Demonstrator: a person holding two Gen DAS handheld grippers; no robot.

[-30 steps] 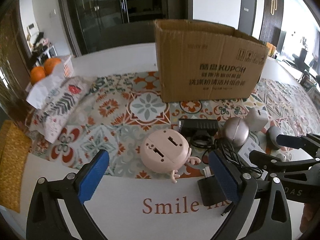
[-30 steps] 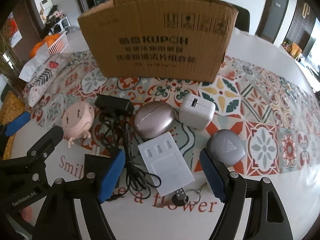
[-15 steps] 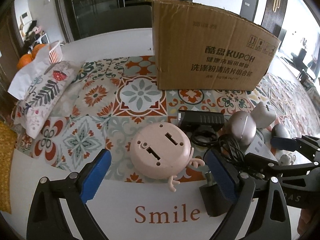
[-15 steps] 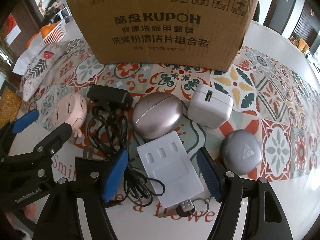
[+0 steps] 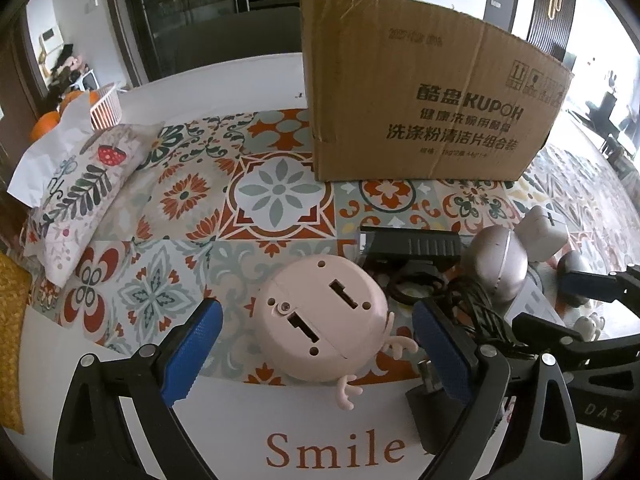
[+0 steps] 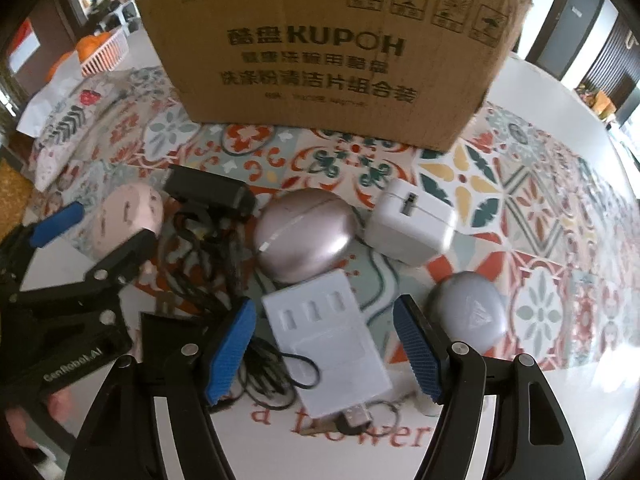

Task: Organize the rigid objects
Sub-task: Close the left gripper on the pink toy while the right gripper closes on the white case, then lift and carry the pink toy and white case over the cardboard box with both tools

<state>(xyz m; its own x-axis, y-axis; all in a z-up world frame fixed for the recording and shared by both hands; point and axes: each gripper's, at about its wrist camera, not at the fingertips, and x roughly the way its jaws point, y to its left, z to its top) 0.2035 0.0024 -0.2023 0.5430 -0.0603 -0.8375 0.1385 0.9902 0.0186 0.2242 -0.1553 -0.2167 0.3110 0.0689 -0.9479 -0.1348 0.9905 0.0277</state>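
Down at the near edge of the patterned tablecloth (image 5: 276, 196), the left gripper (image 5: 316, 344) stands with its jaws spread wide around a round pink gadget (image 5: 324, 320) that lies underside up, slots showing and small antler-like prongs pointing back toward the tool. Neither blue pad touches it; there is a clear gap on each side. The jaws have just been closing slightly, with the pink gadget between them. Ahead of this gripper and to its right stands the cardboard box (image 5: 420, 96), upright with printed lettering on its face. Just to the right of the right-hand finger lie a black power adapter (image 5: 412, 242) and its tangled cable (image 5: 472, 308).

The right gripper (image 6: 324, 344) has its jaws at a middling width, straddling a flat white charger block (image 6: 328, 336) without pressing on it. These jaws have just been closing too, the white block between them. Directly ahead sits a metallic oval case (image 6: 304, 236); ahead and to the right, a white plug cube (image 6: 412, 224); just outside the right-hand finger, a grey rounded case (image 6: 468, 320). A small key-ring item (image 6: 352, 420) lies beneath the tool, touching the white block's near end.
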